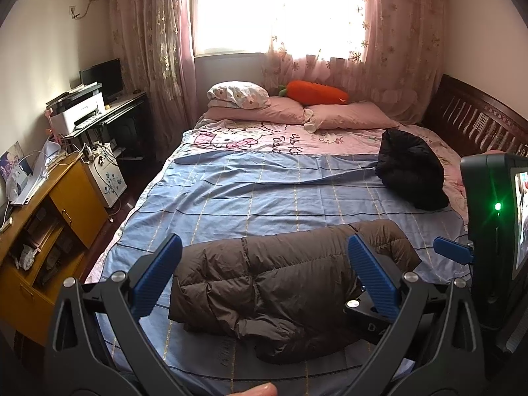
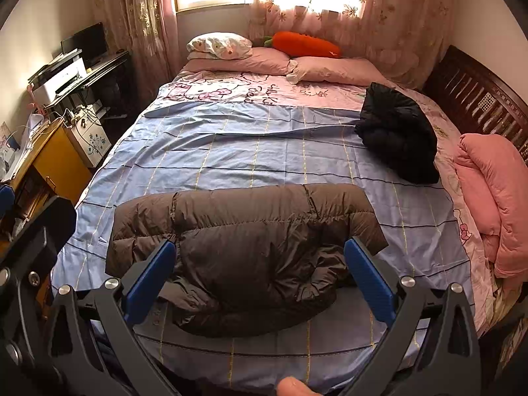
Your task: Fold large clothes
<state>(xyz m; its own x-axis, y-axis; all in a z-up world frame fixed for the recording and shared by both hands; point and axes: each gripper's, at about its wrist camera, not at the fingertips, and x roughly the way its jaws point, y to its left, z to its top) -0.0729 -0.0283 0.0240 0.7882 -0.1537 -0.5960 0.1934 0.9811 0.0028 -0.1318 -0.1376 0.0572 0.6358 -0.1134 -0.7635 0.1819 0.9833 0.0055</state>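
A brown puffer jacket (image 1: 280,283) (image 2: 244,250) lies folded into a bundle on the blue checked sheet (image 1: 264,191) (image 2: 231,151) near the foot of the bed. My left gripper (image 1: 264,247) hovers above it, open, with nothing between its blue fingers (image 1: 158,274). My right gripper (image 2: 260,250) is also open and empty, held over the same jacket; its body (image 1: 488,231) shows at the right edge of the left wrist view. A black puffer jacket (image 1: 409,171) (image 2: 396,132) sits crumpled at the bed's far right.
Pink pillows (image 1: 297,112) and an orange carrot plush (image 1: 316,92) lie at the bed's head under the window. A folded pink quilt (image 2: 495,198) rests on the right side by the dark wooden bed frame (image 2: 478,99). A yellow cabinet (image 1: 49,217), printer (image 1: 79,112) and desk stand on the left.
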